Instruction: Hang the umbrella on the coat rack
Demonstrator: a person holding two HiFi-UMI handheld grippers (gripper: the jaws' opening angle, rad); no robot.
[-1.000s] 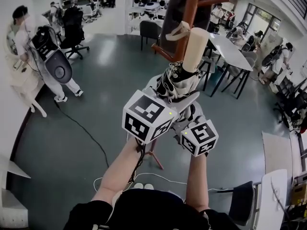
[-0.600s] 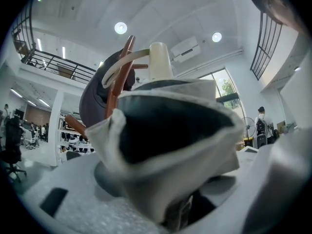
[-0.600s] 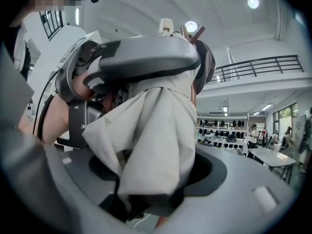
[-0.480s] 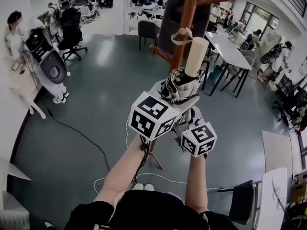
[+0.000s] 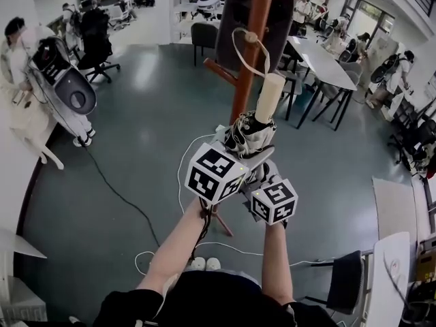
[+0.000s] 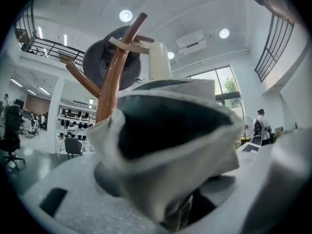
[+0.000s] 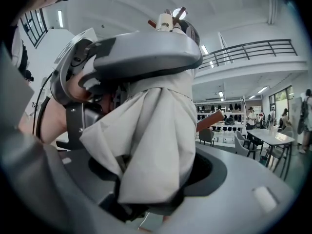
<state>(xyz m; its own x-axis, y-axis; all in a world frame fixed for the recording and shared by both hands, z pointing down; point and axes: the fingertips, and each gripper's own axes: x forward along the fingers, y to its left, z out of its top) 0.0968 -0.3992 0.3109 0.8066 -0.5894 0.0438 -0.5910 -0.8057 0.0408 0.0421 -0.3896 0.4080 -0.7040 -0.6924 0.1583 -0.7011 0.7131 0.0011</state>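
A folded umbrella (image 5: pixel 251 133) of pale and dark fabric stands upright beside the brown coat rack (image 5: pixel 248 60), cream handle (image 5: pixel 269 97) on top. Its strap loop (image 5: pixel 240 43) runs up from the handle and lies round a short peg on the pole. My left gripper (image 5: pixel 246 143) is shut on the bundled canopy, and the right gripper (image 5: pixel 262 161) is shut on it just below. In the left gripper view the umbrella (image 6: pixel 165 135) fills the jaws, with the rack (image 6: pixel 109 87) behind. In the right gripper view the fabric (image 7: pixel 156 130) hangs between the jaws.
A dark hat (image 5: pixel 235 12) hangs high on the rack, whose feet (image 5: pixel 221 220) stand by a white floor cable (image 5: pixel 184 176). A grey machine (image 5: pixel 68 90) and people stand at left. Tables (image 5: pixel 320 63) and chairs sit at right.
Both grippers and the umbrella have come down along the rack pole. The strap loop has stayed up at the peg and now stretches above the handle.
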